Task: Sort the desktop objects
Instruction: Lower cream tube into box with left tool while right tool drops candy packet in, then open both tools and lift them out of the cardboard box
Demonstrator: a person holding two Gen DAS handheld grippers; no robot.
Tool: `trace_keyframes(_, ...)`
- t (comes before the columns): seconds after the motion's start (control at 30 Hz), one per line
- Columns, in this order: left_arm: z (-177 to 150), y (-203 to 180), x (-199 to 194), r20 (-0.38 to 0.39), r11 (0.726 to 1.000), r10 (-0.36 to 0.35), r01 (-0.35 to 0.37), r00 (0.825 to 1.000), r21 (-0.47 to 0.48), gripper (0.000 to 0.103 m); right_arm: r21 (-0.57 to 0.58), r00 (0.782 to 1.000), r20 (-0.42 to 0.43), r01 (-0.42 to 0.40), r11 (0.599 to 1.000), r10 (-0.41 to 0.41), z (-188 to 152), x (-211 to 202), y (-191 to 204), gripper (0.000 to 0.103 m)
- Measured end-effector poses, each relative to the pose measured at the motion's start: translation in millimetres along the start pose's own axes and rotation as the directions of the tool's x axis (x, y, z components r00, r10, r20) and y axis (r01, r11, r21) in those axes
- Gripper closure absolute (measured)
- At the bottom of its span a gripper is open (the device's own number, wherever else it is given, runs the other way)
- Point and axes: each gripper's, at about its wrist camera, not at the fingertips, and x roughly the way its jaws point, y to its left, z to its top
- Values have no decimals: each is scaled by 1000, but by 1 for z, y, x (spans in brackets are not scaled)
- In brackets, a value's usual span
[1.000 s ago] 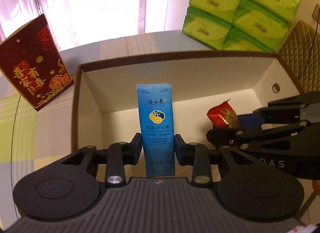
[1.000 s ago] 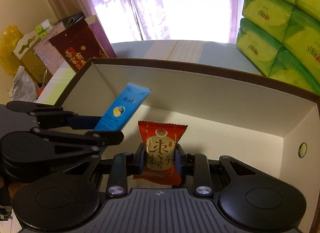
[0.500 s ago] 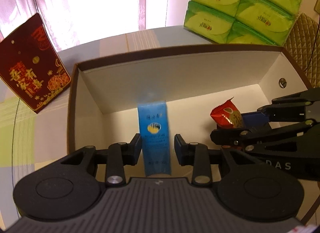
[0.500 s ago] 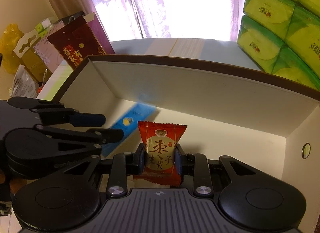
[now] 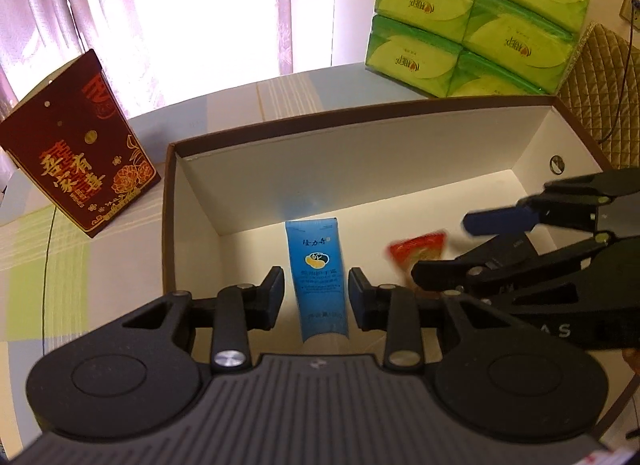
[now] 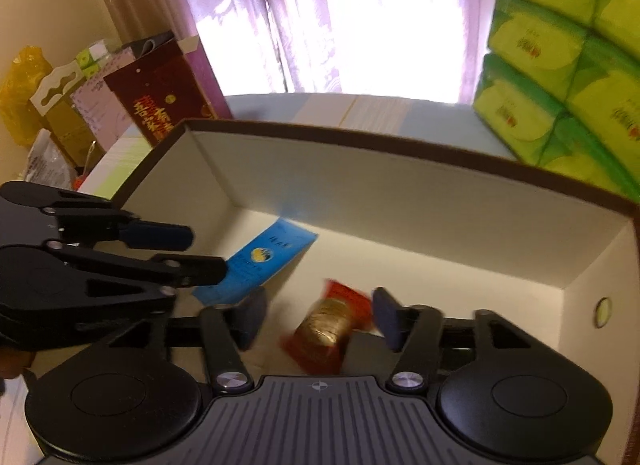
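Left wrist view first, going left to right: a dark red gift bag (image 5: 80,145) stands on the table (image 5: 60,265) outside the box (image 5: 360,113), apart from its left wall, so it plays no part in the sorting for now. Inside the box, the blue tube (image 5: 318,277) lies flat on the white floor, lengthwise toward the far wall. The left gripper (image 5: 316,297) hangs just above it with its jaws narrowly parted, a pad on either side of the tube and a clear gap at each; it grips nothing. My reading is that the tube has been let go where it was meant to land.

Further right, the red snack packet (image 5: 418,257) shows blurred, partly behind the right gripper (image 5: 456,253), whose jaws are opening. Stacked green tissue packs (image 5: 472,21) sit behind the box at the far right.

From the right wrist view, the tube (image 6: 256,265) rests beside the left gripper (image 6: 204,253), and the packet (image 6: 328,329) sits tilted between the spreading pads (image 6: 382,317), touching neither as far as I can tell. It appears to be dropping or just settling onto the box floor, near the tube but apart from it. Both things look sorted into the same box.
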Motion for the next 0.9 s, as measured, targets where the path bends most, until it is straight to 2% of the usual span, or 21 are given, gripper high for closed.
trace_keyframes(0.1,0,-1,-4,7,1000,2,-2,1000,3,68,5,1000,1,7,1000,-8,-1,-8,-3,32)
trace_keyframes(0.2,-2,-4,-9,13,1000,16,-16,1000,21,58,0,1000,-3,30,1000,-30,-2,-18,-4,12)
trace_keyframes(0.27,-3,-4,-11,11,1000,18,-18,1000,20,44,-4,999,4,38,999,-38,-5,-26,-4,7)
trace_keyframes(0.33,-5,-4,-13,14,1000,18,-18,1000,8,36,0,999,1,47,999,-47,-7,-30,-4,2)
trace_keyframes(0.43,-7,-4,-17,15,1000,13,-13,1000,-1,35,7,998,-3,65,998,-65,-11,-37,-6,2)
trace_keyframes(0.67,-14,-12,-34,38,999,34,-34,999,13,18,44,995,21,96,994,-97,-22,-61,-4,2)
trace_keyframes(0.9,-22,-20,-64,71,999,42,-40,997,-17,13,81,989,45,137,987,-140,-34,-91,2,2)
